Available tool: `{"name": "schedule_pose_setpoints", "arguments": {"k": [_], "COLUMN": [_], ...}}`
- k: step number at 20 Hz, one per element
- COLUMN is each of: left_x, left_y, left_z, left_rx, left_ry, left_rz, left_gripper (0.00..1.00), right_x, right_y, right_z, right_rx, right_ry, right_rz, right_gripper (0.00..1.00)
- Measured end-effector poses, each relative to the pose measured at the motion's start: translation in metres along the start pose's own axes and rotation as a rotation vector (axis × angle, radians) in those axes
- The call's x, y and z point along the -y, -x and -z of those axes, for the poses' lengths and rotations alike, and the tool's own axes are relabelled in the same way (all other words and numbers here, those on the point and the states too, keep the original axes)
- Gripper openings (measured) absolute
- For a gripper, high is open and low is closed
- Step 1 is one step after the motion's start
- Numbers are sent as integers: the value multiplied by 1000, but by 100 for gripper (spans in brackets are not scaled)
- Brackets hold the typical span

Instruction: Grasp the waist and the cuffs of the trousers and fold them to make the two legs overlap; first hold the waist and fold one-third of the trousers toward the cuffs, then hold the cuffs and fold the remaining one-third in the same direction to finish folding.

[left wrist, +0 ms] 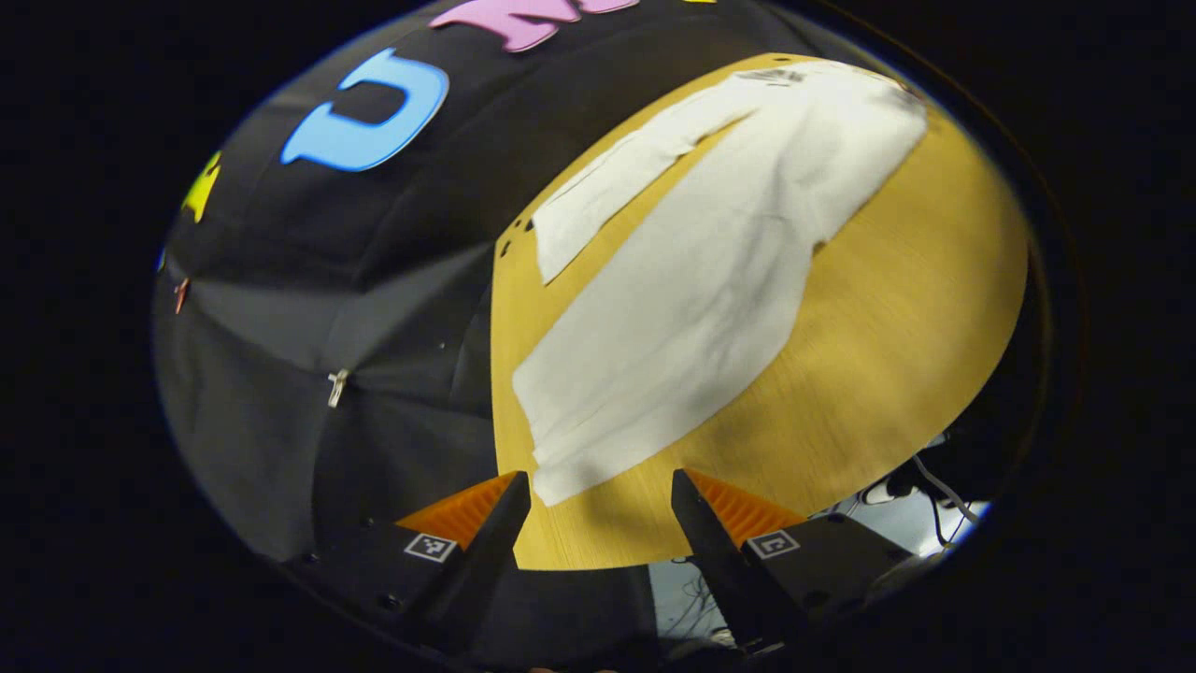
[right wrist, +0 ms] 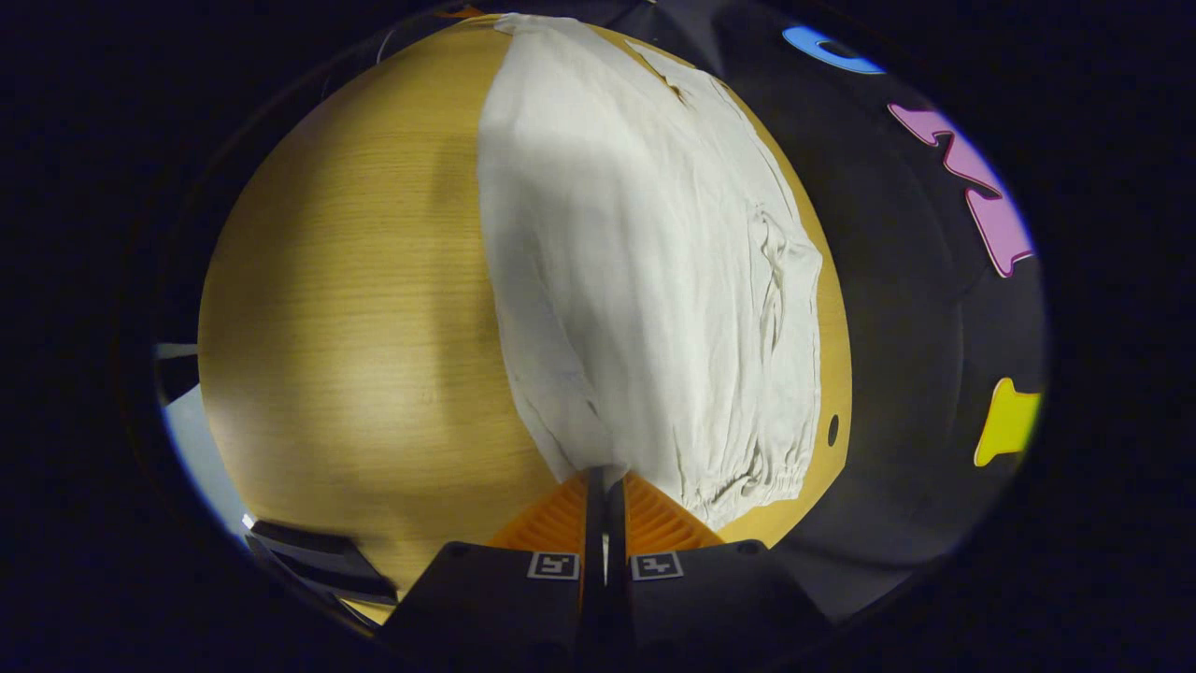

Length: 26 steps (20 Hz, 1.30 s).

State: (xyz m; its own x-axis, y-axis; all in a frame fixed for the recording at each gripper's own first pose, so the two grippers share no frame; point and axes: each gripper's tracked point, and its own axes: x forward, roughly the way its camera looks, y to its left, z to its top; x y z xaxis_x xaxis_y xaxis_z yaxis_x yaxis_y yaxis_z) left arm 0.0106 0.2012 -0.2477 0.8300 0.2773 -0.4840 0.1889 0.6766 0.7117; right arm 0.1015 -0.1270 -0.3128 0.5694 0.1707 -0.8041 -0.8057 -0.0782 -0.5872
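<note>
White trousers (left wrist: 691,299) lie flat on the yellow wooden table (left wrist: 897,318), with the two legs spread apart. In the left gripper view the nearer leg's cuff (left wrist: 551,463) ends just ahead of my left gripper (left wrist: 598,491), which is open and holds nothing. The other leg (left wrist: 617,192) runs off to the upper left. In the right gripper view the trousers (right wrist: 645,262) stretch away from me and their gathered waist (right wrist: 757,477) lies close by. My right gripper (right wrist: 605,479) is shut on the near corner of the waist.
The booth's black cloth wall (left wrist: 308,374) hangs along the table's far side. A small dark hole (right wrist: 832,430) sits in the tabletop beside the waist. Cables (left wrist: 925,486) lie beyond the table's edge. A dark object (right wrist: 318,561) lies at the table's near left corner.
</note>
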Motion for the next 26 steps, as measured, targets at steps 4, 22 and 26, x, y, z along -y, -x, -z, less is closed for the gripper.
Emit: {"name": "schedule_pose_setpoints", "arguments": {"k": [4,22,26], "left_x": [-6,-27,-25], "left_y": [-22,-93,-97], "left_z": [10,-4,-8], "left_rx": [-22,-89,-54], "left_ry": [-149,-617,-610], "left_rz": [34,329,247], "left_gripper": [97,42,7], "right_x": [1,10,15], "right_y": [0,-4,-7], "right_z": [5,16,20], "right_rx": [-3,-41,-45], "right_ry": [46,42,-45], "right_rz": [-14,3,23], "right_gripper": [5,5,5]}}
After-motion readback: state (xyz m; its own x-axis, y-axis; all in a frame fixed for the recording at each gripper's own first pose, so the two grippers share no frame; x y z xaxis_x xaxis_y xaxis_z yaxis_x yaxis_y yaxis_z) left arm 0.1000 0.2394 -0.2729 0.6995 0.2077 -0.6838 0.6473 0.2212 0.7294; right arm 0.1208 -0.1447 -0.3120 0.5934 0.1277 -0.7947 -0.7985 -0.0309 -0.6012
